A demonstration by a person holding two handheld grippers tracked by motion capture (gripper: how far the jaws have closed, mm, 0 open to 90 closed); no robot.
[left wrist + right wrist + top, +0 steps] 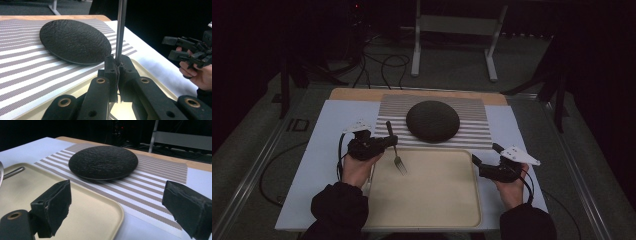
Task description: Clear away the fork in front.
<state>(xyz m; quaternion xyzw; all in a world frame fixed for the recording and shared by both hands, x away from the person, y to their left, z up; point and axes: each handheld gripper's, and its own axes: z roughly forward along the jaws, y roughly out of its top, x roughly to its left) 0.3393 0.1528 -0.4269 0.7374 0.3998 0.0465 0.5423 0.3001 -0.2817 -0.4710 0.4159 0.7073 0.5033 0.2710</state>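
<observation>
1. While the left gripper hangs over the tray's far left corner, its jaws are clenched on a fork.
2. Seen from above, the fork's long axis runs away from the person: tines low over the tray, handle pointing toward the mat.
3. At the tray's far right corner the right gripper has its jaws released, nothing between them.
4. Beyond the tray, a dark plate sits on the mat; the left gripper, bearing the fork, looks slightly nearer it.

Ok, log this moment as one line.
left gripper: shut on fork, over tray | right gripper: open, empty | black plate: on striped placemat
</observation>
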